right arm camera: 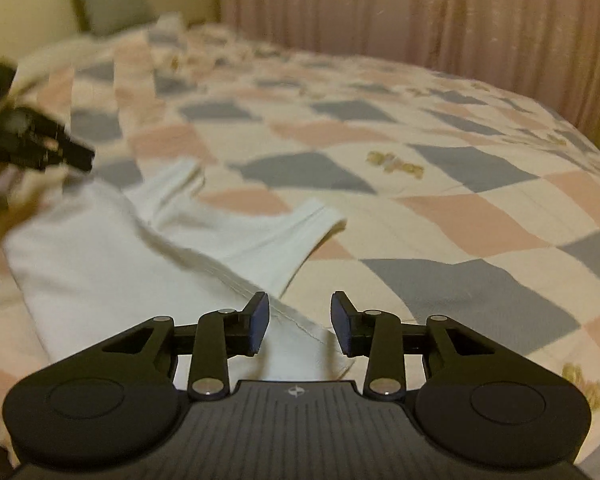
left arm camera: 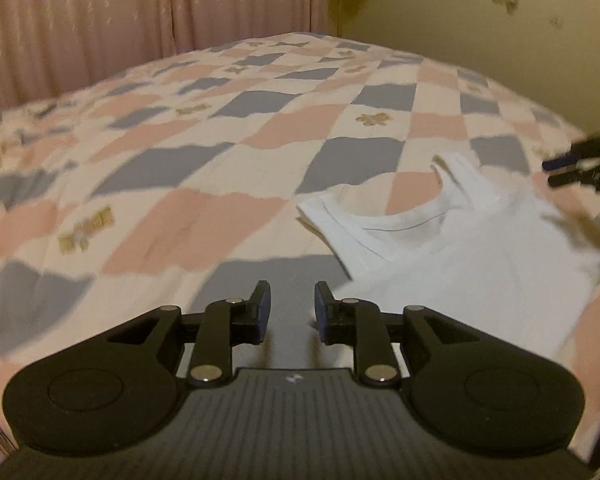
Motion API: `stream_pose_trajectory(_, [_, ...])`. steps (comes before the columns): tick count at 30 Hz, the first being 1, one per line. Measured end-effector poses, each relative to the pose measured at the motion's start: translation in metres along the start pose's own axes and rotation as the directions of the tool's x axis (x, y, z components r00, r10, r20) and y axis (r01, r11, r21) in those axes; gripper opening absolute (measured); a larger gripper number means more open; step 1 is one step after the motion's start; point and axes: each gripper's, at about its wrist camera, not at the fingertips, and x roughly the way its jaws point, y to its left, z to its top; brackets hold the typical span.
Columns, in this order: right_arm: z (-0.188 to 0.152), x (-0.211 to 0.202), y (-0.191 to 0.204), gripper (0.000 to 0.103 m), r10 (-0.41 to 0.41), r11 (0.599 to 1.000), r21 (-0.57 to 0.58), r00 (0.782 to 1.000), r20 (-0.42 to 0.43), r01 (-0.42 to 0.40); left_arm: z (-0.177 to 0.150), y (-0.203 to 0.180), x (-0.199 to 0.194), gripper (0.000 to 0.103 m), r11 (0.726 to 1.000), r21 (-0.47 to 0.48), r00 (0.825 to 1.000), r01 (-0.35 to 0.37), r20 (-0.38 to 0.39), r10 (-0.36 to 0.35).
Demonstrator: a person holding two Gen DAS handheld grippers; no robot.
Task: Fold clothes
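Both the left claw (left arm camera: 292,306) and right claw (right arm camera: 299,320) hover part-open and seemingly empty above the white tank top (left arm camera: 460,264) lying on the checked bed (left arm camera: 220,128).

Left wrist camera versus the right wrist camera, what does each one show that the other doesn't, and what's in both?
Only the left wrist view shows the marked yellow wall, and the left gripper up close, jaws apart with nothing between them. Only the right wrist view shows a grey pillow against the wall, and the right gripper up close, jaws apart over the hem of the white tank top. Both show the tank top lying on the checked bedspread and the pink curtain.
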Motion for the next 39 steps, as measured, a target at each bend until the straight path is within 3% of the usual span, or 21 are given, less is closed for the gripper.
stream_pose_trajectory(3, [-0.01, -0.014, -0.003, 0.043, 0.004, 0.997, 0.072, 0.999, 0.041, -0.007, -0.008, -0.007, 0.003, 0.029, 0.998, -0.043, 0.999, 0.043, -0.028, -0.044])
stream_pose_trajectory(10, [-0.038, -0.012, -0.012, 0.044, 0.016, 0.979, 0.202, 0.999, 0.037, -0.024, -0.013, -0.003, 0.036, 0.03, 0.979, -0.195, 0.994, 0.056, -0.083, -0.074])
stream_pose_trajectory(13, [-0.043, -0.009, -0.015, 0.049, 0.03, 0.969, 0.243, 0.998, 0.048, -0.04, -0.015, 0.001, 0.045, 0.023, 0.97, -0.237, 0.993, 0.063, -0.083, -0.084])
stream_pose_trajectory(14, [-0.044, -0.007, -0.017, 0.051, 0.036, 0.965, 0.257, 0.998, 0.049, -0.047, -0.016, 0.001, 0.046, 0.007, 0.969, -0.237, 0.993, 0.064, -0.081, -0.085])
stream_pose_trajectory(15, [-0.045, -0.004, -0.018, 0.052, 0.044, 0.96, 0.274, 0.998, 0.046, -0.055, -0.016, 0.001, 0.047, 0.003, 0.97, -0.235, 0.993, 0.064, -0.079, -0.085])
stream_pose_trajectory(18, [-0.047, 0.007, -0.022, 0.052, 0.066, 0.943, 0.324, 0.997, 0.039, -0.075, -0.02, -0.001, 0.04, 0.002, 0.973, -0.221, 0.996, 0.067, -0.044, -0.079])
stream_pose_trajectory(22, [-0.053, 0.009, -0.03, 0.052, 0.024, 0.907, 0.418, 0.998, 0.057, -0.045, -0.022, -0.001, 0.027, 0.002, 0.973, -0.213, 0.996, 0.088, 0.025, -0.085])
stream_pose_trajectory(24, [-0.058, 0.006, -0.034, 0.052, 0.007, 0.885, 0.465, 0.997, 0.073, -0.04, -0.022, 0.0, 0.027, 0.002, 0.972, -0.218, 0.996, 0.086, 0.028, -0.082])
stream_pose_trajectory(27, [-0.066, 0.01, -0.039, 0.052, 0.045, 0.853, 0.516, 0.995, 0.088, -0.084, -0.019, 0.001, 0.025, 0.002, 0.971, -0.222, 0.996, 0.084, 0.039, -0.077])
stream_pose_trajectory(28, [-0.065, 0.011, -0.04, 0.044, 0.051, 0.847, 0.524, 0.994, 0.094, -0.093, -0.017, 0.001, 0.021, 0.002, 0.972, -0.218, 0.996, 0.086, 0.055, -0.076])
stream_pose_trajectory(29, [-0.065, 0.011, -0.041, 0.019, 0.058, 0.841, 0.531, 0.993, 0.101, -0.103, -0.014, 0.001, 0.017, 0.002, 0.973, -0.213, 0.995, 0.088, 0.073, -0.074])
stream_pose_trajectory(30, [-0.064, 0.011, -0.043, 0.007, 0.065, 0.835, 0.539, 0.992, 0.108, -0.113, -0.009, 0.002, 0.011, 0.002, 0.974, -0.205, 0.992, 0.092, 0.099, -0.073])
stream_pose_trajectory(32, [-0.059, 0.005, -0.043, 0.006, 0.064, 0.834, 0.538, 0.989, 0.131, -0.126, 0.002, 0.004, 0.001, 0.002, 0.978, -0.191, 0.988, 0.086, 0.144, -0.058])
stream_pose_trajectory(35, [-0.039, -0.015, -0.039, 0.006, 0.038, 0.874, 0.468, 0.98, 0.198, -0.128, 0.022, 0.015, -0.001, 0.002, 0.978, -0.195, 0.981, 0.07, 0.192, -0.032])
stream_pose_trajectory(39, [-0.01, -0.024, -0.044, 0.006, 0.014, 0.909, 0.398, 0.963, 0.269, -0.124, 0.043, 0.031, 0.023, 0.002, 0.978, -0.204, 0.982, 0.046, 0.191, -0.006])
